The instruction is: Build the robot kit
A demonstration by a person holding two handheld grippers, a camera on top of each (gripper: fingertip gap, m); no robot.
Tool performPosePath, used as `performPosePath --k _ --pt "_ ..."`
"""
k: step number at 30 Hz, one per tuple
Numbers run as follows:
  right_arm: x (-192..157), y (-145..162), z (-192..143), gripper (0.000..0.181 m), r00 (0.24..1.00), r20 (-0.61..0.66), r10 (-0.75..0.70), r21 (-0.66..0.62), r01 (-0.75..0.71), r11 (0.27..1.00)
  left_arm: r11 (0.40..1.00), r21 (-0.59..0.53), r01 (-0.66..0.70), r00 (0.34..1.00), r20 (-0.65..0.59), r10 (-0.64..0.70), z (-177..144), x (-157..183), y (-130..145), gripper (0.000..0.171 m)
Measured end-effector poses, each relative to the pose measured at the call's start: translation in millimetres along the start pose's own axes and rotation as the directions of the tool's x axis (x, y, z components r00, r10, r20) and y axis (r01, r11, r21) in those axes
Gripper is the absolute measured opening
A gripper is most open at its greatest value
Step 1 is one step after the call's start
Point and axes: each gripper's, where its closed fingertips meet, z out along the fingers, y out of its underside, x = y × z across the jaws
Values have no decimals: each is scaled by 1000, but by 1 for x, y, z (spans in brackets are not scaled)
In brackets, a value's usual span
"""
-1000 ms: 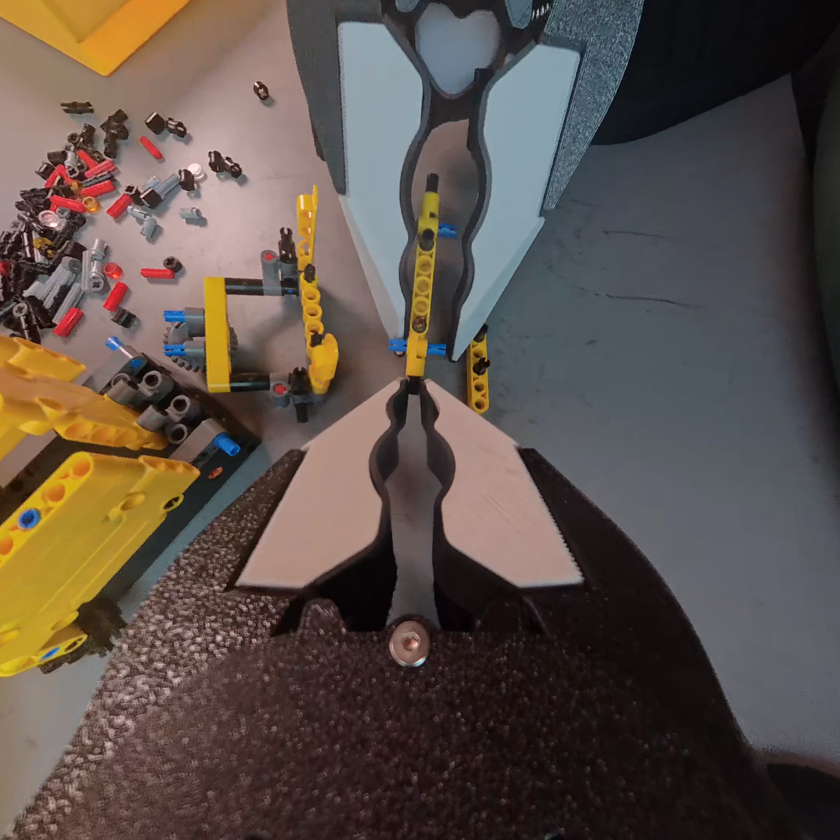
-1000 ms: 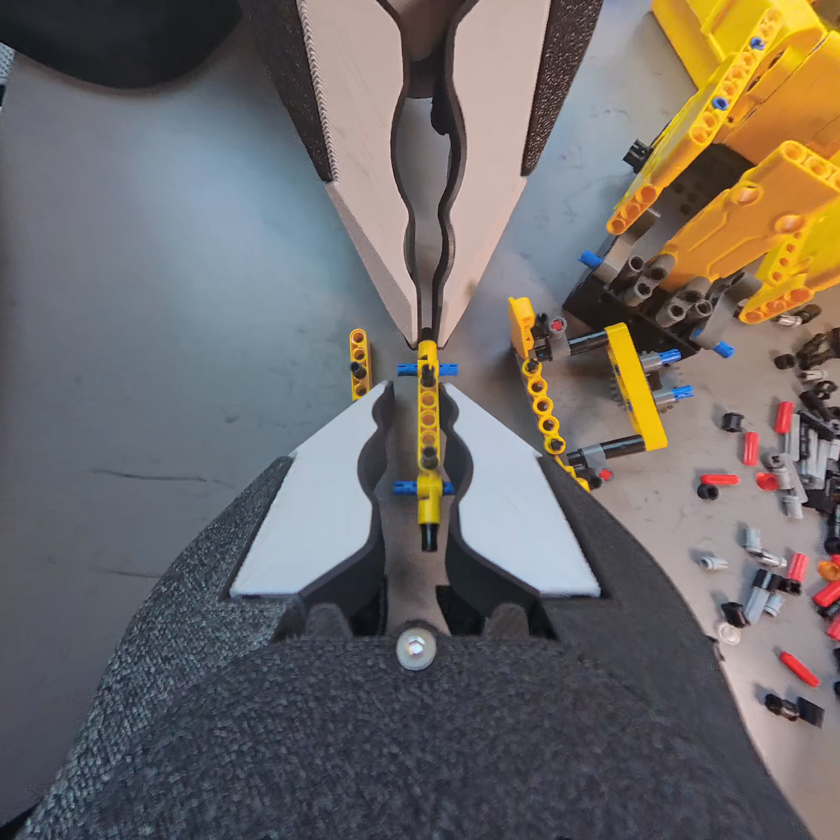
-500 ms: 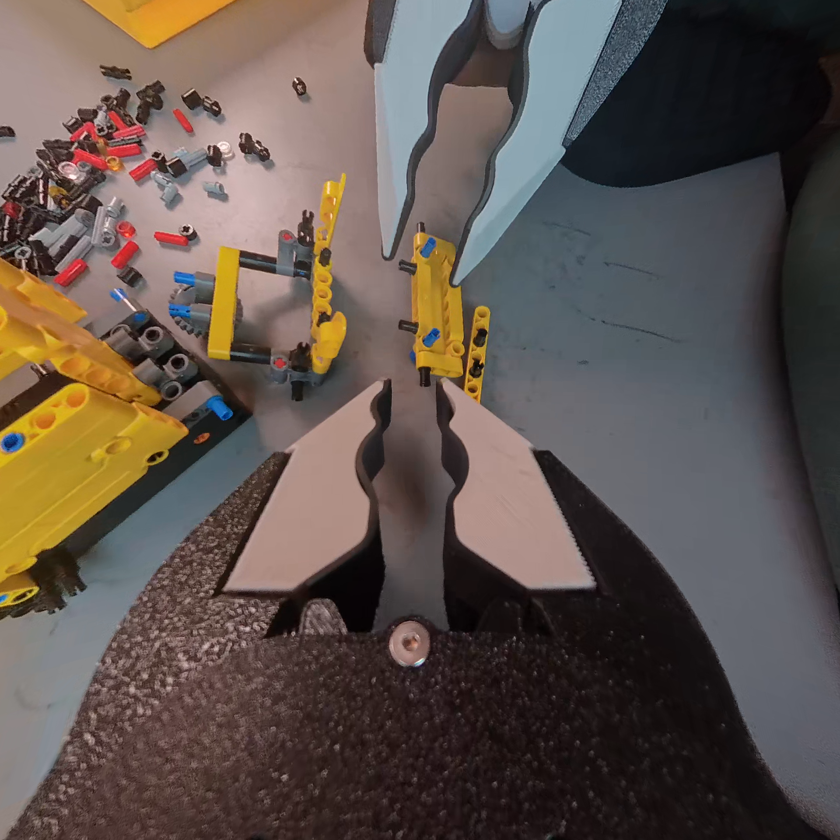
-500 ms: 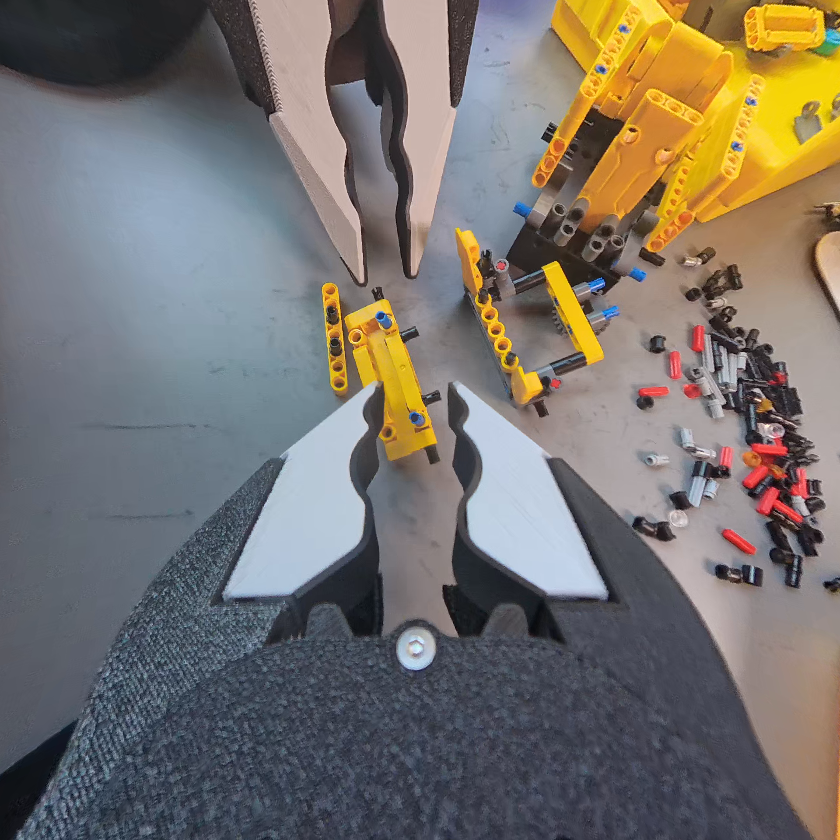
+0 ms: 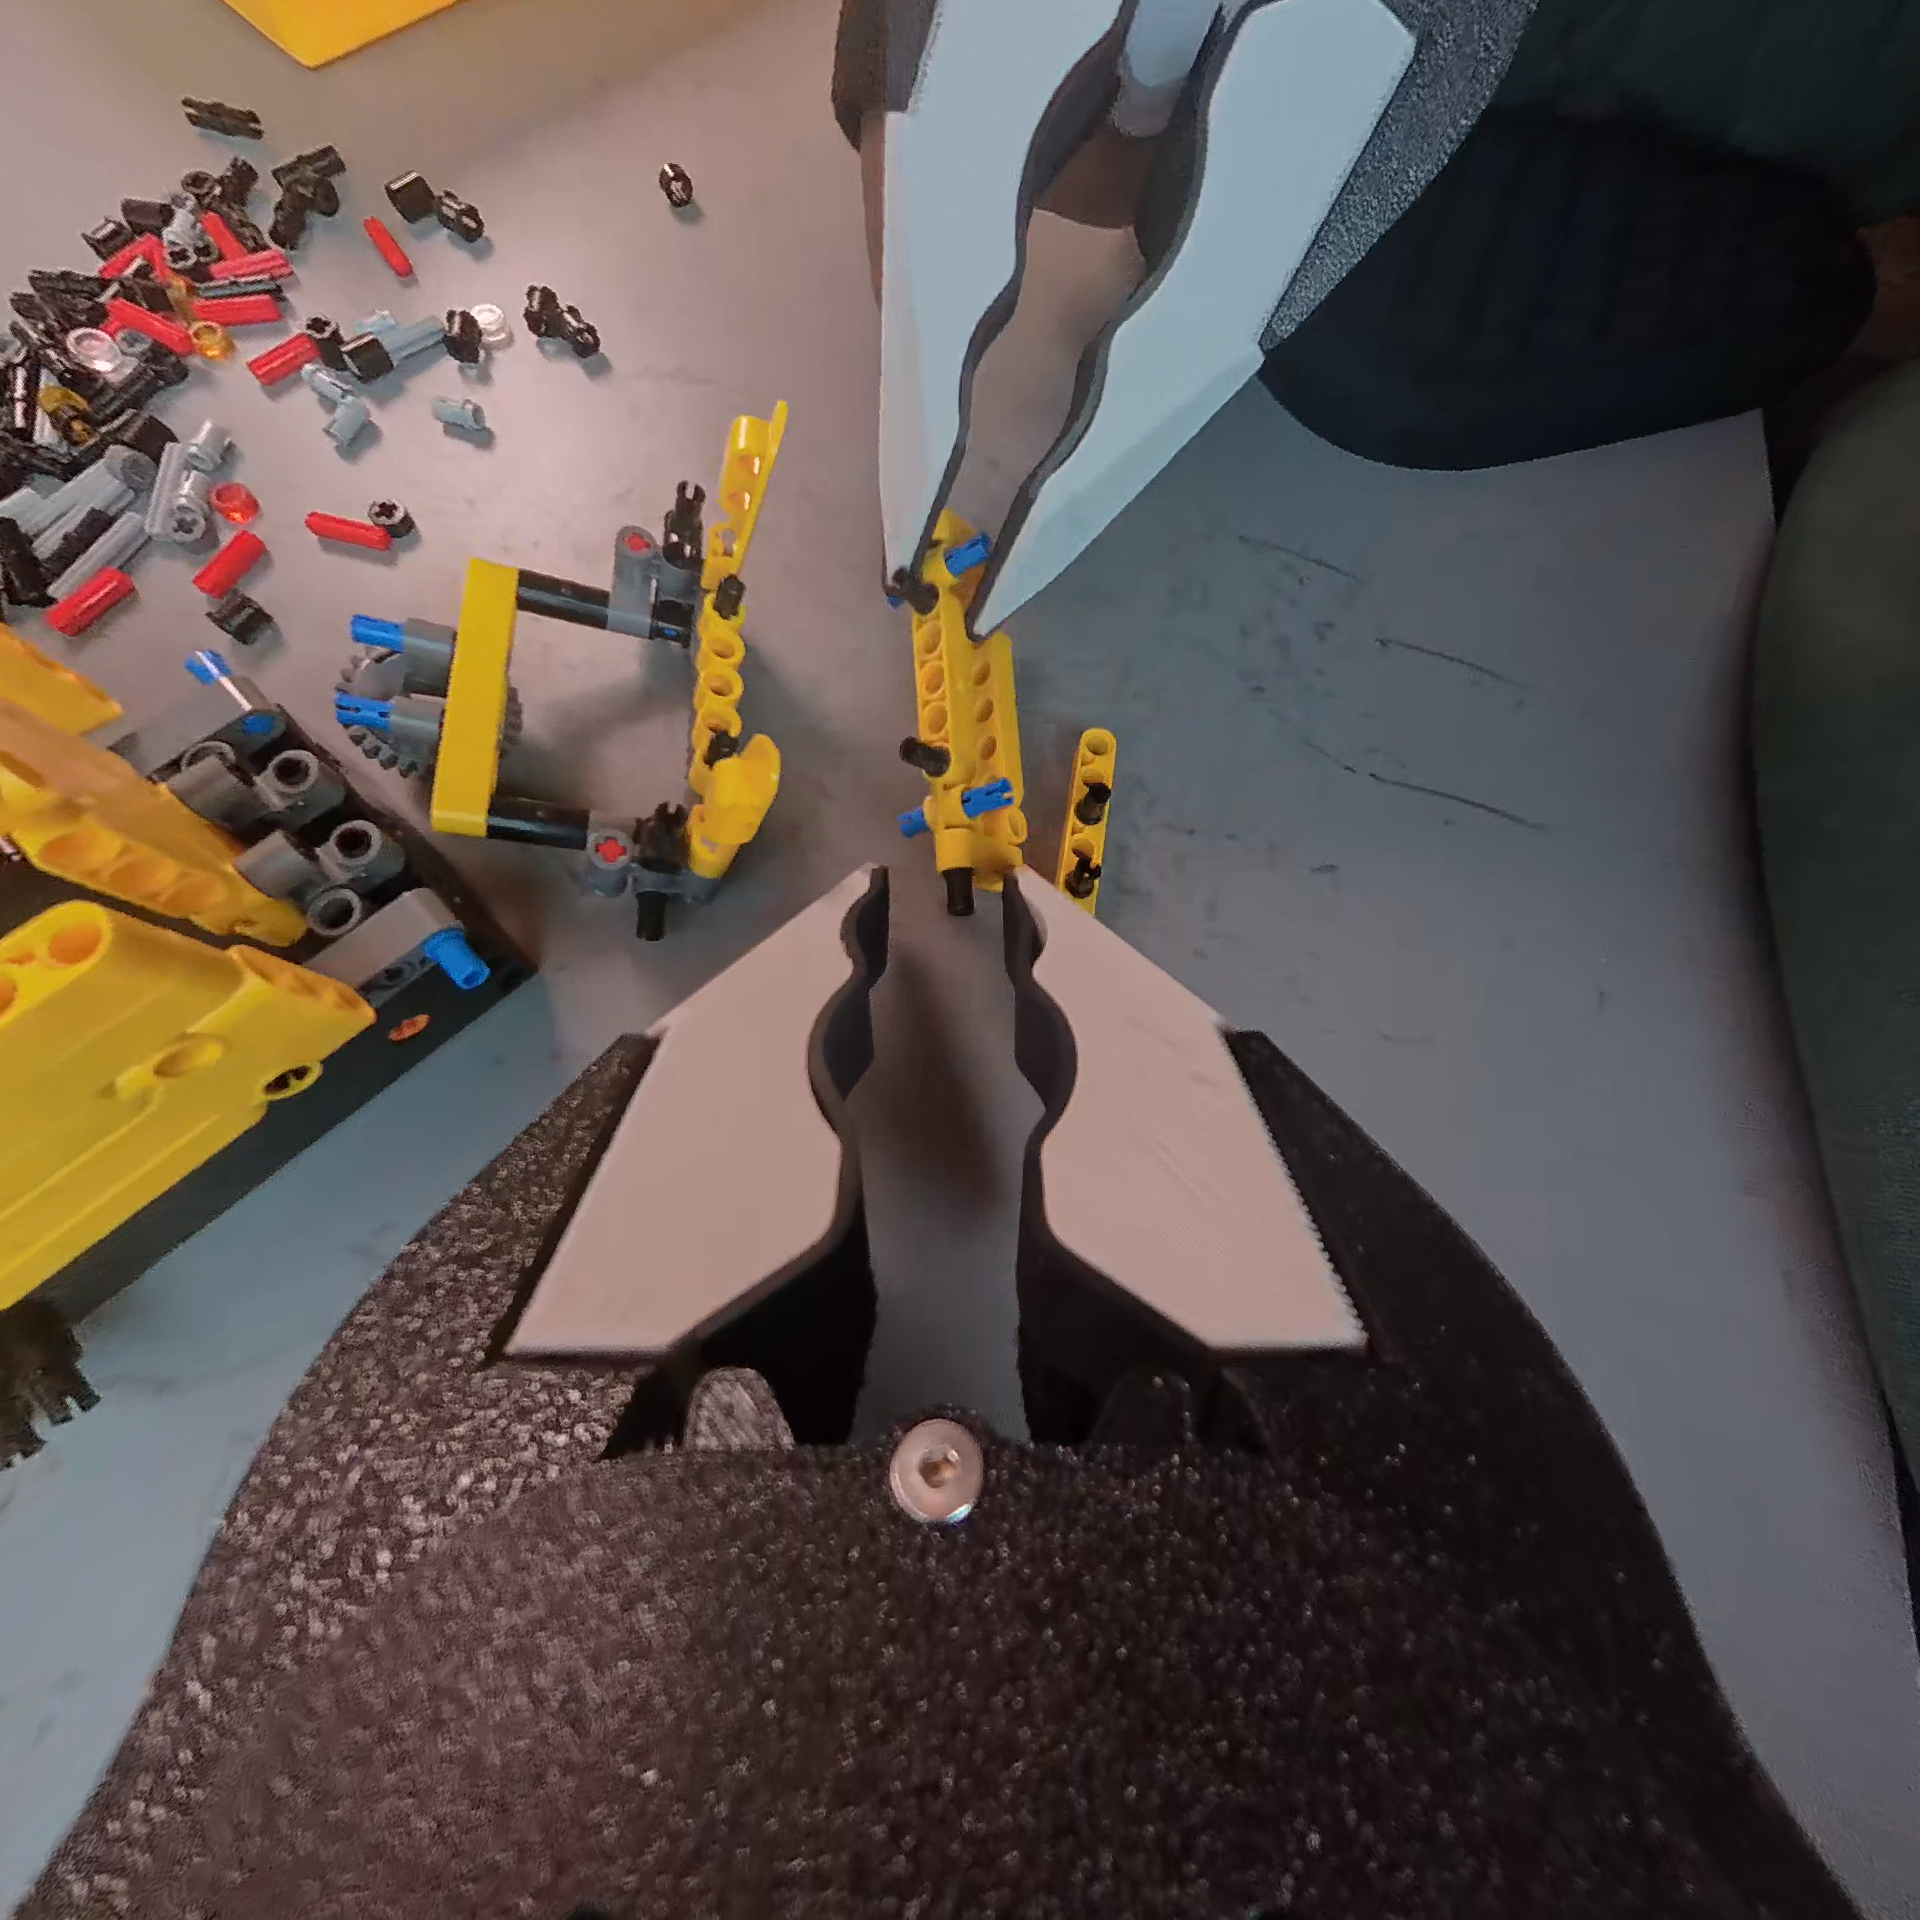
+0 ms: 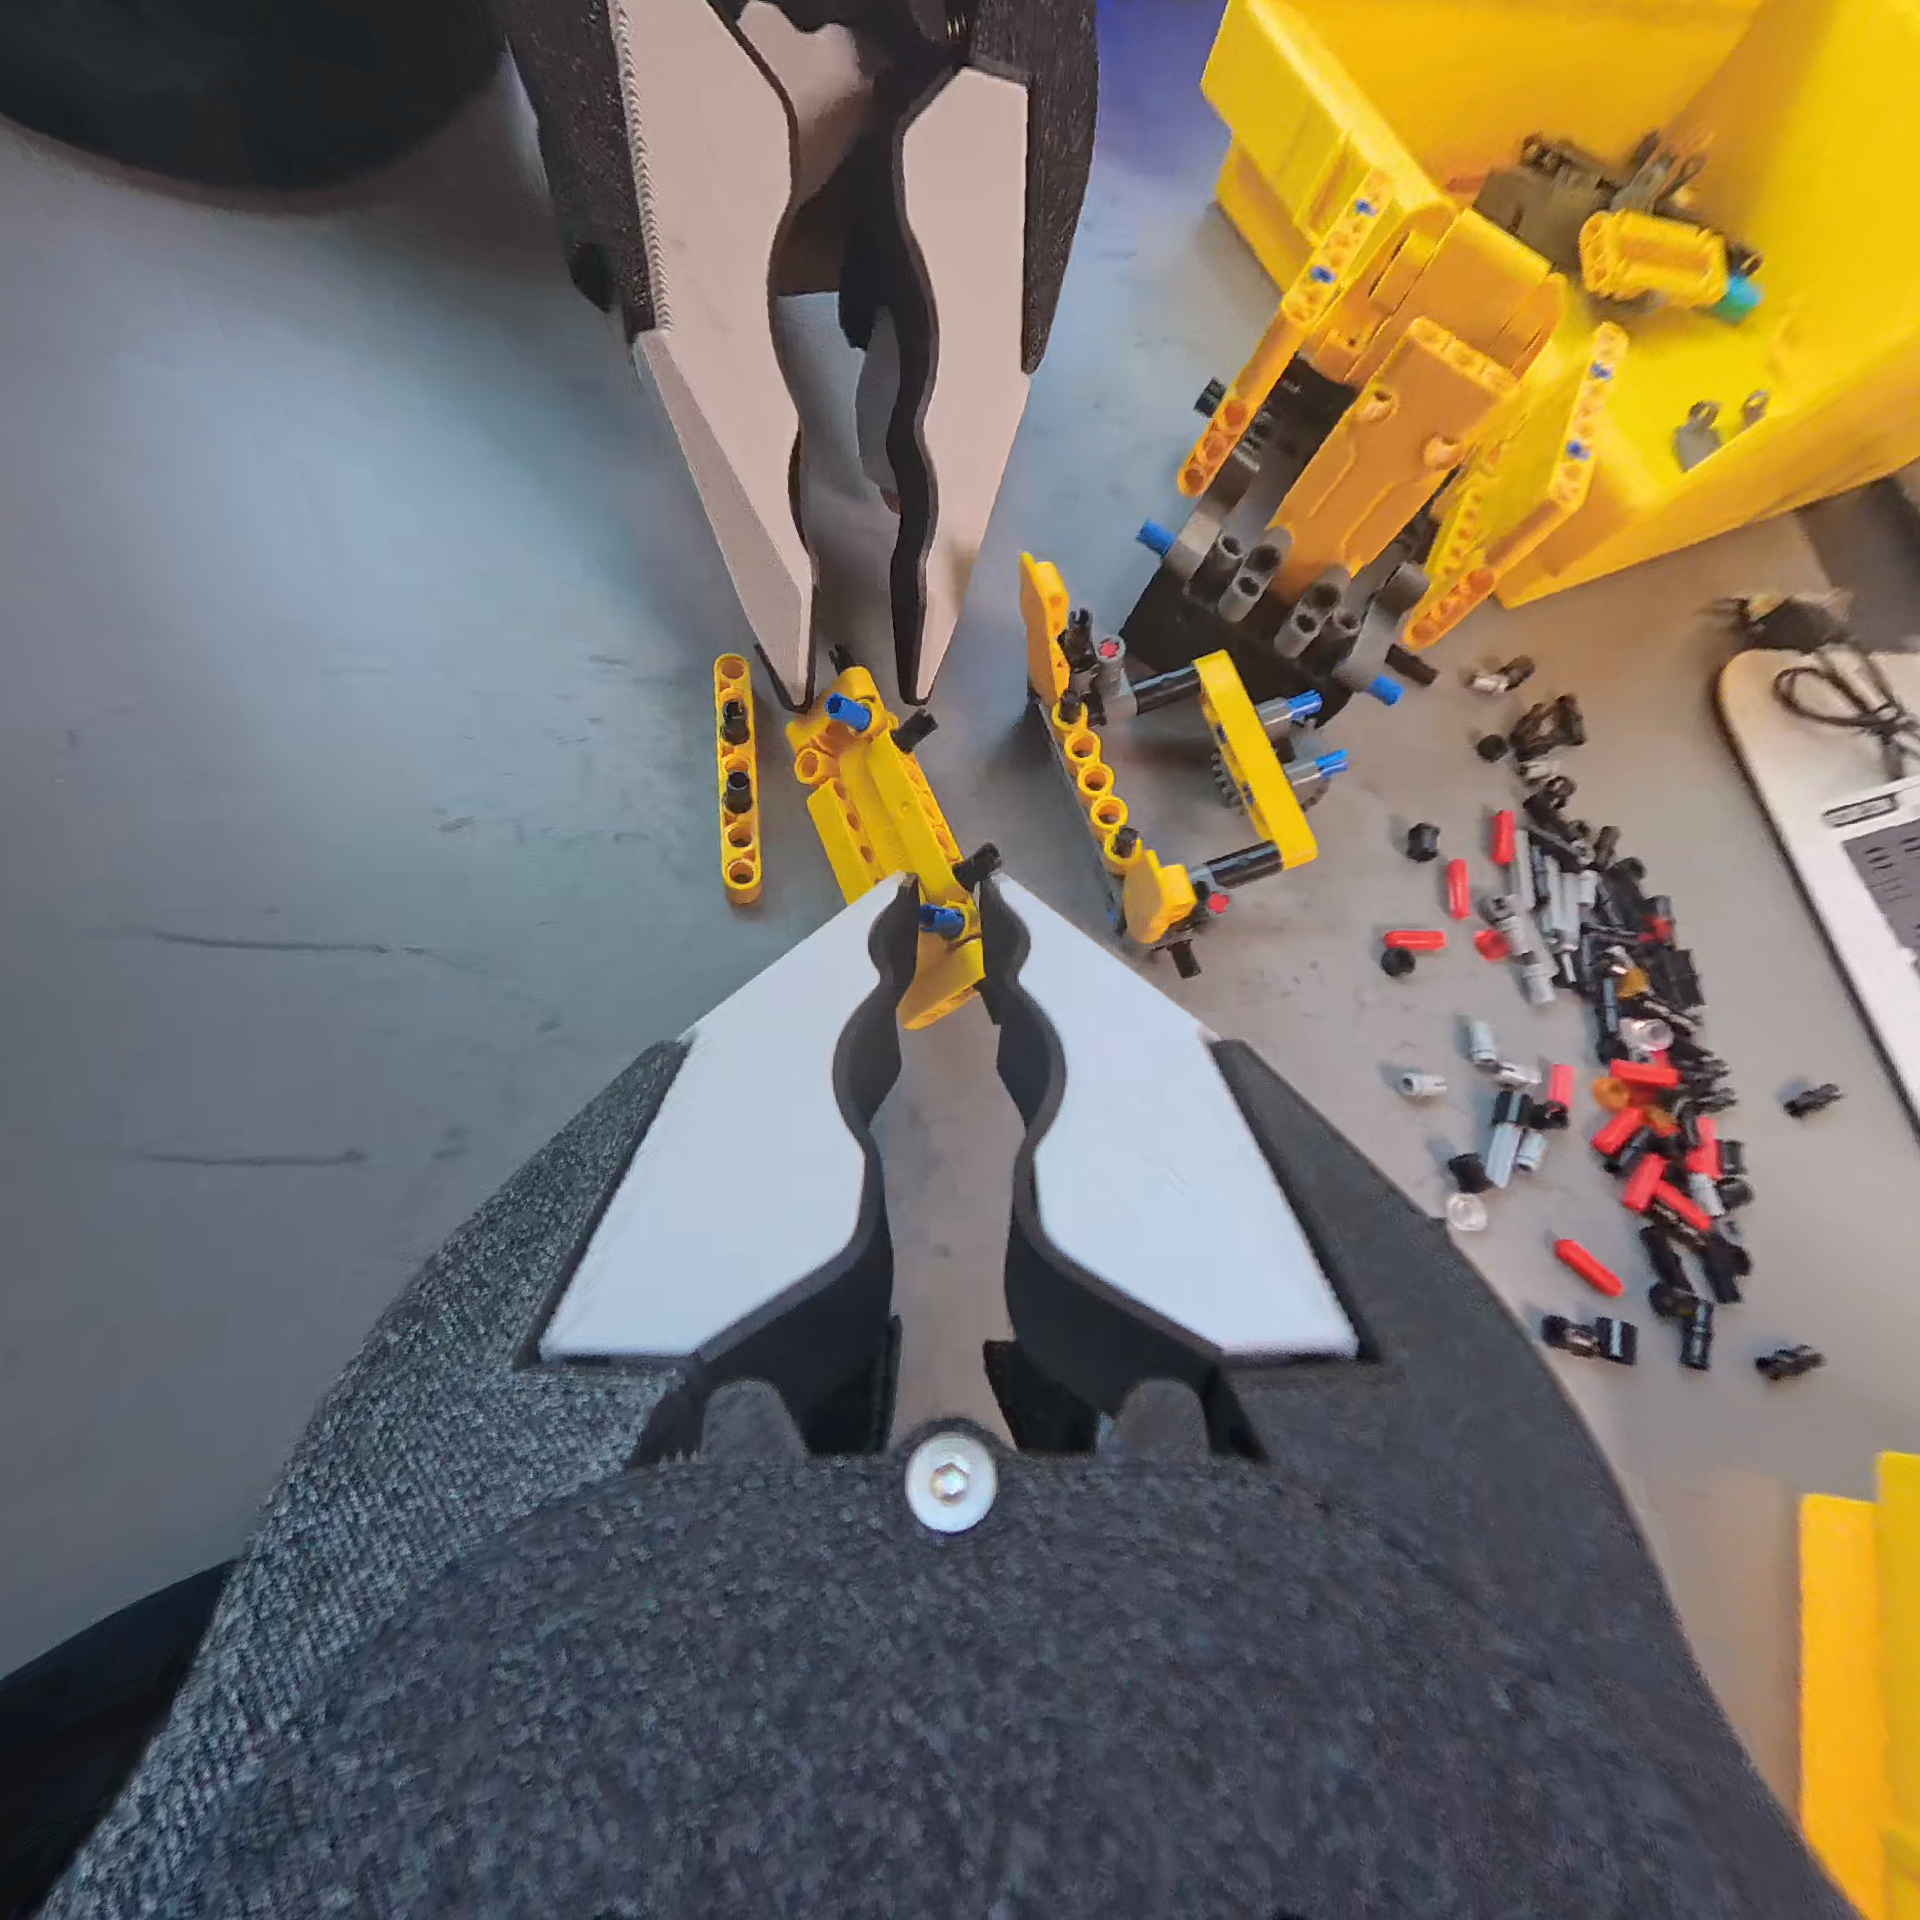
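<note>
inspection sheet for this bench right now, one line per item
surface: grey table, scuffed, dark scratch marks.
job's things: small yellow beam assembly with blue and black pins lies between the two grippers; thin yellow beam flat beside it; open yellow frame with a gear; large yellow and black model.
clutter: loose red, black and grey pins scattered; yellow bin.
grippers: right gripper open, tips straddling one end of the assembly, contact unclear; left gripper open, just short of the other end.
cables: dark cable on a pale device at the table edge.
surroundings: dark fabric past the right gripper.
</note>
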Motion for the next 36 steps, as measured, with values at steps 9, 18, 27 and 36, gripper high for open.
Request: performPosePath --k 9,18,27,36 --pt "-2 1 1 14 989 -61 -133 33 135 990 988 -4 -155 981 113 155 -4 -6 0 7" --pt "-4 0 -1 20 1000 22 -4 42 3 999 896 -85 -436 864 238 444 -4 -8 2 7" --pt "-9 5 -9 35 993 92 71 26 -73 997 891 -82 -447 865 214 453 -4 -5 6 7" --pt "-16 17 0 24 996 90 5 -46 -1 999 946 10 -325 937 141 321 -15 -2 5 14"
